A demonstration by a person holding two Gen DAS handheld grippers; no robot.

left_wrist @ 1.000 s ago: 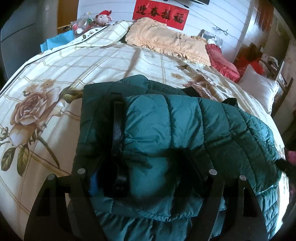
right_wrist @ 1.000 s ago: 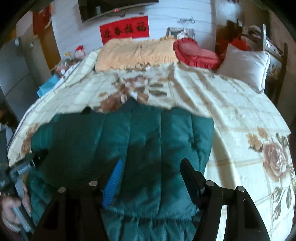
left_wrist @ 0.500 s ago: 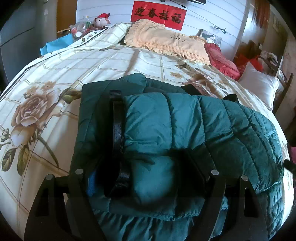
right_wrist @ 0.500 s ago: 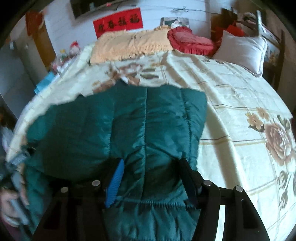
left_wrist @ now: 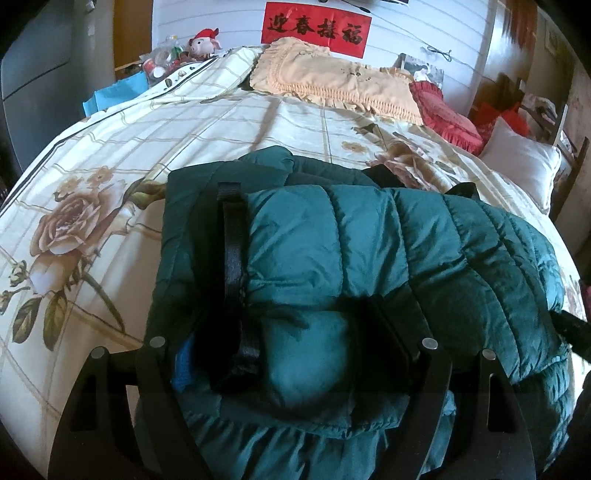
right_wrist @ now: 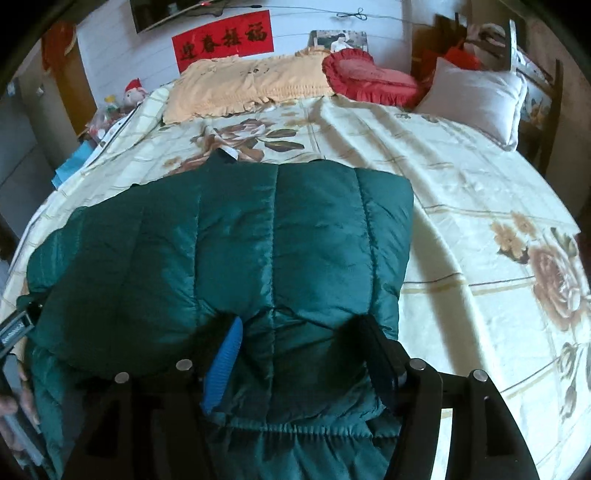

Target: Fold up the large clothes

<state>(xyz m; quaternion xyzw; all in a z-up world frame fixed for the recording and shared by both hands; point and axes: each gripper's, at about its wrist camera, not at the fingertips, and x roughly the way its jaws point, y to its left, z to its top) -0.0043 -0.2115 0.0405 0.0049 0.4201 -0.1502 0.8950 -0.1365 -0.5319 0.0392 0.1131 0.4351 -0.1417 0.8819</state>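
Note:
A dark green quilted puffer jacket (left_wrist: 369,258) lies folded on the floral bedspread (left_wrist: 184,125); it also shows in the right wrist view (right_wrist: 240,236). A black zipper band (left_wrist: 232,251) runs along its left part. My left gripper (left_wrist: 291,350) is open, its fingers pressed down on either side of a puffy fold at the jacket's near edge. My right gripper (right_wrist: 299,354) is open too, its blue-padded finger (right_wrist: 221,369) and black finger resting on the jacket's near hem. The left gripper's body shows at the left edge of the right wrist view (right_wrist: 14,328).
At the head of the bed lie a peach fringed pillow (left_wrist: 332,81), a red heart cushion (right_wrist: 369,77) and a white pillow (right_wrist: 476,96). A red banner (left_wrist: 317,27) hangs on the wall. Toys and clutter (left_wrist: 177,55) sit at the far left. Bedspread (right_wrist: 480,221) extends to the right.
The right gripper has moved forward and down onto the jacket's near hem, pressing the folded layer flatter. The left gripper has stayed almost still on the fold.

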